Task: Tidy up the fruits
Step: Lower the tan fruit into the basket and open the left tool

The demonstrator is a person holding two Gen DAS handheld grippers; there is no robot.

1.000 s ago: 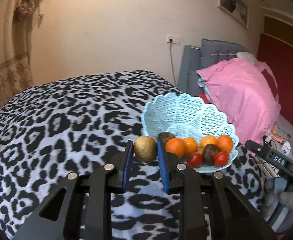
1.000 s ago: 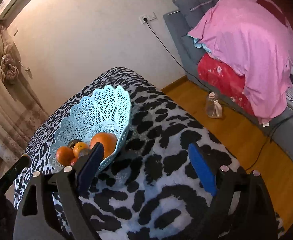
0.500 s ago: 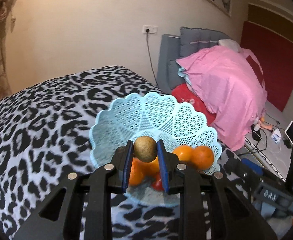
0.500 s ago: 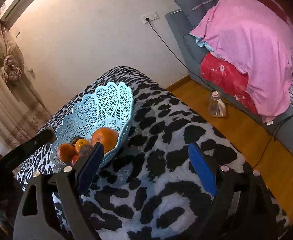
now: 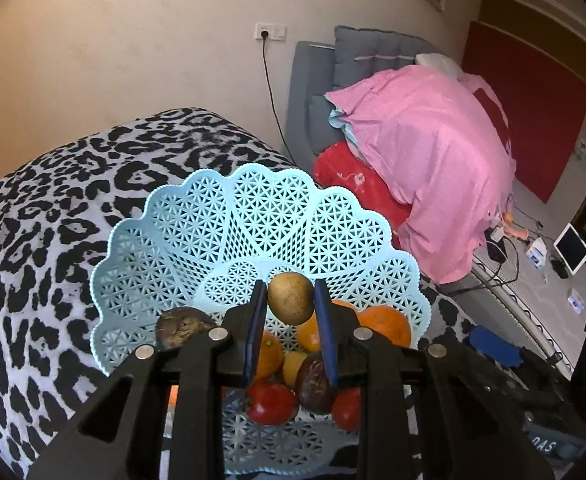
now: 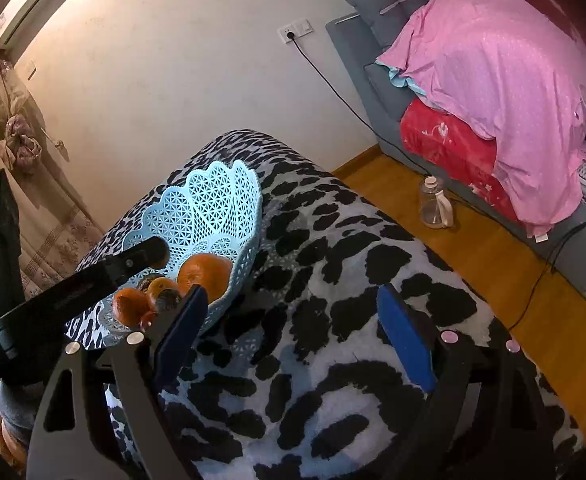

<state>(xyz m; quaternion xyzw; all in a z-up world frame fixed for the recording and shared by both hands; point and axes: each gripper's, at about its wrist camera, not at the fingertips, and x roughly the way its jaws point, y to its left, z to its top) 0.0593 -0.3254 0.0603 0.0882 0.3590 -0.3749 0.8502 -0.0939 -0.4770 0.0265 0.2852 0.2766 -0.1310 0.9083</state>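
Observation:
My left gripper (image 5: 290, 300) is shut on a round brown fruit (image 5: 291, 298) and holds it over the light blue lattice basket (image 5: 229, 232). Under it lie oranges (image 5: 385, 322), red tomatoes (image 5: 271, 402) and dark brown fruits (image 5: 315, 386); another brown fruit (image 5: 183, 326) sits at the basket's left. In the right wrist view the basket (image 6: 209, 212) is at the left with an orange (image 6: 205, 270) inside, and the left gripper's black body (image 6: 77, 284) reaches over it. My right gripper (image 6: 289, 328) stands open above the leopard-print cover (image 6: 333, 272), nothing between its fingers.
The basket rests on a leopard-print covered table (image 5: 53, 200). To the right stands a grey sofa with a pink blanket (image 5: 425, 152) and red bedding (image 6: 449, 140). A plastic jug (image 6: 435, 202) stands on the wooden floor. Cables and small devices (image 5: 569, 248) lie at the far right.
My left gripper has carried the brown fruit from beside the basket to above the fruit inside it. The right gripper has stayed where it was, still open.

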